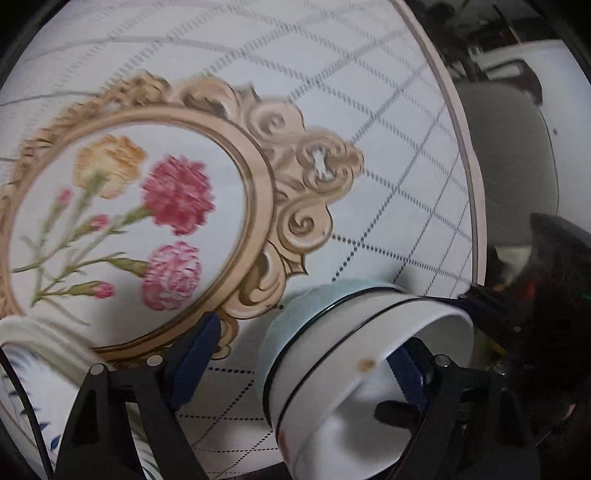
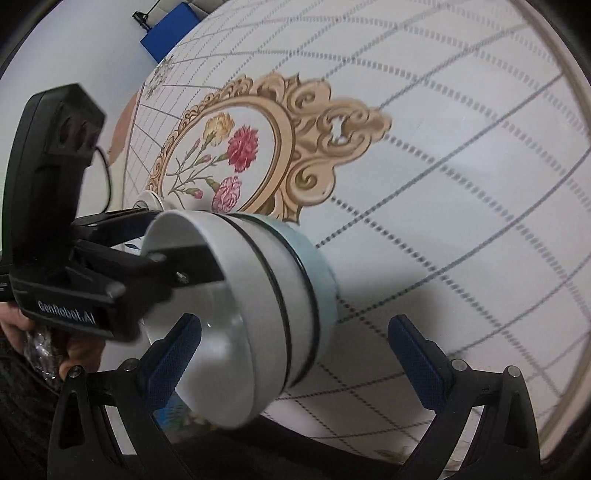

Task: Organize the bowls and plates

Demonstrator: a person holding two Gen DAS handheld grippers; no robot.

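Note:
A stack of bowls, white bowls with black rim lines (image 1: pixel 354 354) over a pale blue one (image 1: pixel 291 317), lies tilted on its side above the flowered tablecloth. My left gripper (image 1: pixel 299 358) is open; its right finger (image 1: pixel 406 373) reaches inside the top bowl and its left finger (image 1: pixel 192 354) stands clear outside. In the right wrist view the same stack (image 2: pixel 266 295) sits between the fingers of my right gripper (image 2: pixel 295 350), which is open. The left gripper's body (image 2: pixel 74 240) reaches into the bowl's mouth. Whether the bowl is pinched I cannot tell.
A patterned plate (image 1: pixel 44 354) lies at the lower left in the left wrist view. The round table (image 2: pixel 480 184) has a printed flower medallion (image 2: pixel 229 155). A grey chair (image 1: pixel 513 155) stands beyond the table edge. A blue box (image 2: pixel 170 29) sits far off.

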